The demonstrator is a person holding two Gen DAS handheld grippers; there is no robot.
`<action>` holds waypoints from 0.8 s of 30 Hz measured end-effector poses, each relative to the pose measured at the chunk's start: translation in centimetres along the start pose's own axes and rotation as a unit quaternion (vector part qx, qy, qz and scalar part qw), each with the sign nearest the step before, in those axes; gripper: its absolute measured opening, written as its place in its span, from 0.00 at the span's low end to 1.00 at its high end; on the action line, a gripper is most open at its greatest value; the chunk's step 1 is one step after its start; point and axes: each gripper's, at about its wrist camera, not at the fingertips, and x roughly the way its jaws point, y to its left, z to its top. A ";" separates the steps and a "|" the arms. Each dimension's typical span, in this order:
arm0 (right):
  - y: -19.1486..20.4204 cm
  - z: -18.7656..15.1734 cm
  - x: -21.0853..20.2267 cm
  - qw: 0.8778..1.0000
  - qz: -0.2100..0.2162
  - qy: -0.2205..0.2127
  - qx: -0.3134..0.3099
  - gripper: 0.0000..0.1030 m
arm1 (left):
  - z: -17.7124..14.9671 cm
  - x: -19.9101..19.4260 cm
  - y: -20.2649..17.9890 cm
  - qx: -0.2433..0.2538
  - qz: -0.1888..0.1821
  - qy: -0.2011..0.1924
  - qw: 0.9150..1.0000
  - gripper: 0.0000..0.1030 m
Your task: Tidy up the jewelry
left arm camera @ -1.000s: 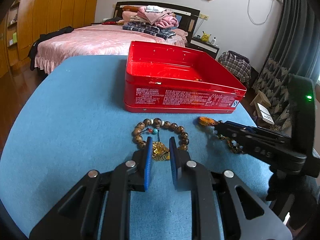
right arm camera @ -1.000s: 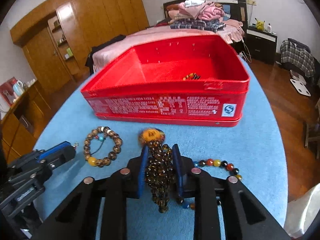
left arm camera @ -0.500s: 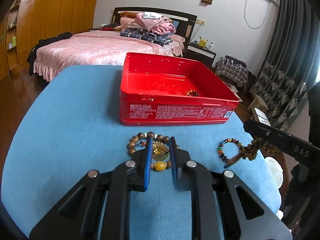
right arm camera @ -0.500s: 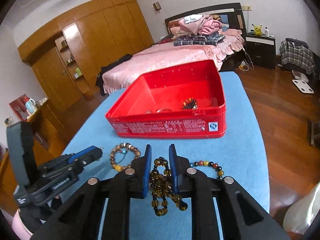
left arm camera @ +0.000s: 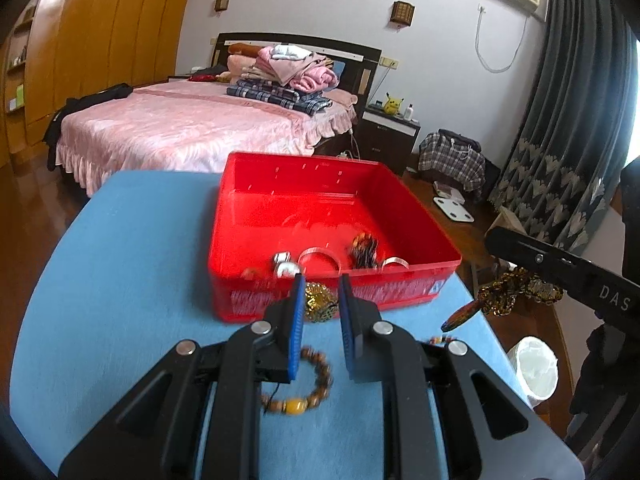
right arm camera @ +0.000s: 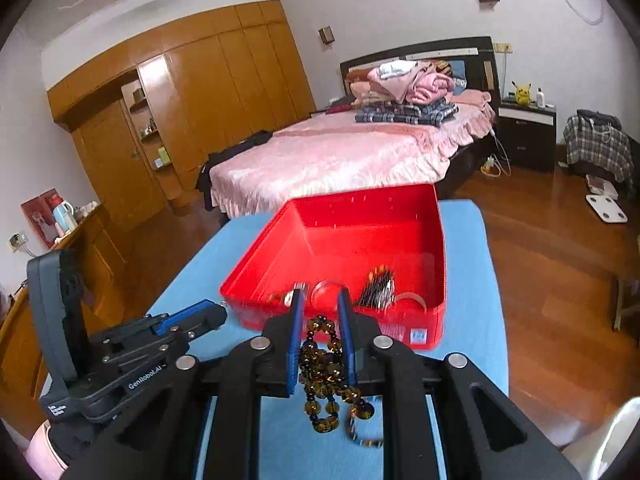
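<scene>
My left gripper [left arm camera: 319, 287] is shut on a gold filigree pendant [left arm camera: 319, 303] and holds it in the air just before the near wall of the red box [left arm camera: 256, 300]. A brown bead bracelet [left arm camera: 316, 380] with a yellow bead hangs under it. My right gripper [right arm camera: 319, 304] is shut on a bunch of amber bead necklace [right arm camera: 326, 376], lifted near the red box [right arm camera: 424, 320]; the strand dangles below the fingers. In the left wrist view the right gripper [left arm camera: 516, 276] carries these beads [left arm camera: 508, 292] at the right. The box holds silver bangles [left arm camera: 318, 258] and a dark bead piece [left arm camera: 364, 250].
The box stands on a blue table [left arm camera: 120, 280]. A multicoloured bead bracelet [left arm camera: 440, 339] lies on the table, mostly hidden behind my left gripper. A white bin [left arm camera: 534, 366] stands on the floor at the right. A pink bed [right arm camera: 340, 160] is behind the table.
Both grippers have risen off the table with their jewelry and moved towards the red box. The brown bracelet came up with the left gripper's pendant.
</scene>
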 end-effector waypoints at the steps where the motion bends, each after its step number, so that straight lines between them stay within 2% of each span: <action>1: -0.1 0.5 0.3 1.000 -0.001 -0.002 0.000 0.17 | 0.5 0.2 -0.1 0.002 -0.001 -0.003 1.000 0.15; 12: -1.8 4.0 4.9 1.000 -0.007 -0.013 0.001 0.17 | 5.1 4.4 -0.6 0.015 -0.005 -0.017 1.000 0.15; 22: -3.4 3.9 9.2 1.000 -0.022 0.007 0.009 0.17 | 5.7 7.9 0.8 0.009 0.007 0.005 1.000 0.15; 24: -3.6 3.7 9.6 0.999 -0.031 0.011 0.015 0.20 | 5.6 8.4 1.2 0.006 0.009 0.016 1.000 0.16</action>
